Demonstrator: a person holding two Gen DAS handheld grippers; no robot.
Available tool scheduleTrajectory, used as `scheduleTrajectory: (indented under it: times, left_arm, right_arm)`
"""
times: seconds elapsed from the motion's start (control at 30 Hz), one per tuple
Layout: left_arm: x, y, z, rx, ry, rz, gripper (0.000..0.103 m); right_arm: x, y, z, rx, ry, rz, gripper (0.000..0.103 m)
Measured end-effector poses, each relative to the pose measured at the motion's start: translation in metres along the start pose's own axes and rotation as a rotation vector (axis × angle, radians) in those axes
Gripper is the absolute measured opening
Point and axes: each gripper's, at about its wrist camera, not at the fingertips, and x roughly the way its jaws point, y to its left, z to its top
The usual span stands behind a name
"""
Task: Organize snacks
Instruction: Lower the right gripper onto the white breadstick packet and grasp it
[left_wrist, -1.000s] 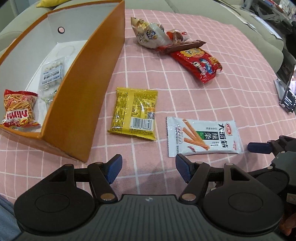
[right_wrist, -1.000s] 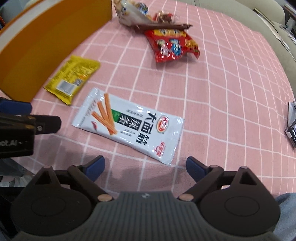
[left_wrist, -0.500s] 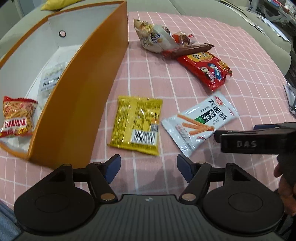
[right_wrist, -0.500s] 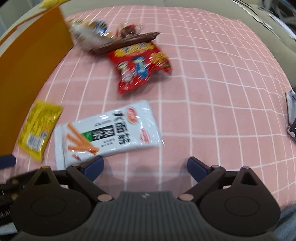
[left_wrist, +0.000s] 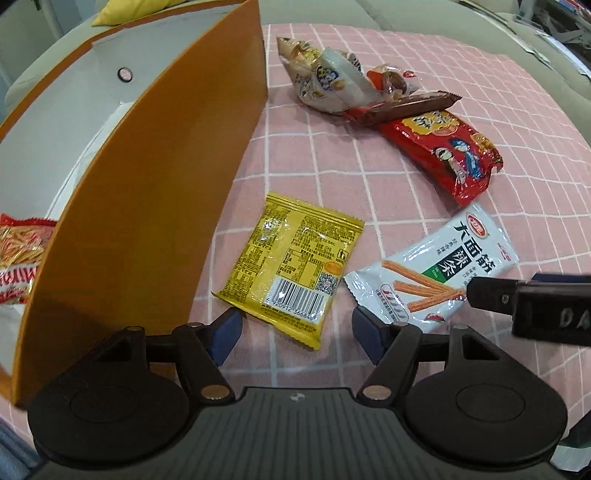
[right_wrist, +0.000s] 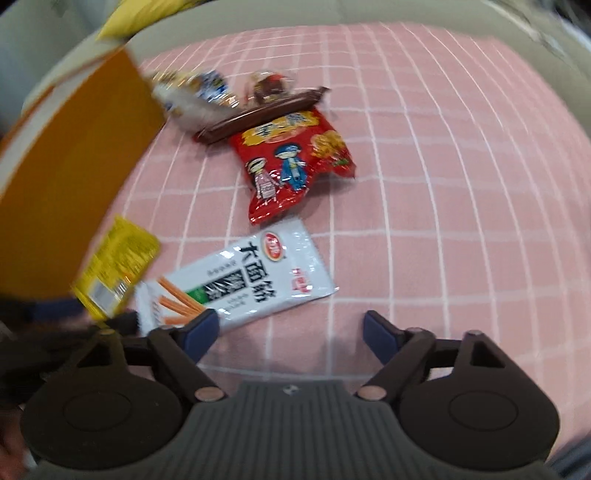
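Observation:
A yellow snack packet (left_wrist: 295, 264) lies barcode up beside the orange box (left_wrist: 155, 206); my open, empty left gripper (left_wrist: 295, 334) hovers over its near edge. A white spicy-strip packet (left_wrist: 432, 269) lies to its right, also in the right wrist view (right_wrist: 243, 277). My right gripper (right_wrist: 290, 332) is open and empty, its left fingertip (right_wrist: 201, 326) over that packet's near edge. Farther back lie a red packet (left_wrist: 443, 151), a brown bar (left_wrist: 406, 109) and a pale bag (left_wrist: 325, 81). A red noodle bag (left_wrist: 18, 258) lies inside the box.
The pink checked cloth (right_wrist: 443, 184) covers the table, with open cloth to the right of the snacks. The box's tall orange wall (right_wrist: 66, 177) stands at the left. The right gripper's finger (left_wrist: 517, 295) shows at the right of the left wrist view.
Both grippers moved forward toward the snacks. The left one closed in over the yellow packet. The right view swung left, and the white packet now lies turned at an angle.

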Motion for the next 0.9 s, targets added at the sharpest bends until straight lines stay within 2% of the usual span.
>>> scheduleTrajectory:
  times: [0.07, 0.17, 0.2, 0.4, 0.47, 0.6, 0.7, 0.8, 0.83, 0.9]
  left_arm:
    - [0.001, 0.0, 0.001, 0.004, -0.007, -0.006, 0.079]
    - [0.0, 0.002, 0.003, -0.002, -0.014, -0.039, 0.065]
    - [-0.001, 0.003, 0.003, -0.005, -0.016, -0.053, 0.058]
    - [-0.004, -0.002, 0.004, 0.011, -0.018, -0.167, 0.042]
    - [-0.004, -0.005, 0.003, 0.013, -0.015, -0.207, 0.041]
    - [-0.006, -0.005, 0.002, 0.011, -0.021, -0.237, 0.042]
    - [-0.005, 0.002, 0.002, -0.023, -0.01, -0.216, 0.042]
    - [-0.009, 0.007, 0.001, -0.026, -0.015, -0.199, 0.043]
    - [-0.01, 0.008, 0.0, -0.024, -0.019, -0.193, 0.045]
    - [-0.013, 0.01, 0.0, -0.043, -0.024, -0.203, 0.053]
  right_arm:
    - [-0.002, -0.001, -0.001, 0.087, -0.011, 0.033, 0.078]
    - [-0.001, 0.005, 0.002, 0.158, -0.031, 0.034, 0.078]
    - [0.001, 0.009, 0.004, 0.165, -0.031, 0.031, 0.078]
    - [0.015, 0.028, 0.018, 0.163, -0.053, -0.029, 0.078]
    - [0.018, 0.033, 0.022, 0.145, -0.063, -0.076, 0.078]
    - [0.03, 0.045, 0.031, 0.103, -0.062, -0.168, 0.083]
    - [0.036, 0.052, 0.033, 0.06, -0.062, -0.217, 0.086]
    - [0.036, 0.053, 0.032, 0.018, -0.065, -0.241, 0.081]
    - [0.035, 0.052, 0.031, 0.007, -0.066, -0.249, 0.074]
    - [0.032, 0.048, 0.029, -0.032, -0.067, -0.237, 0.07]
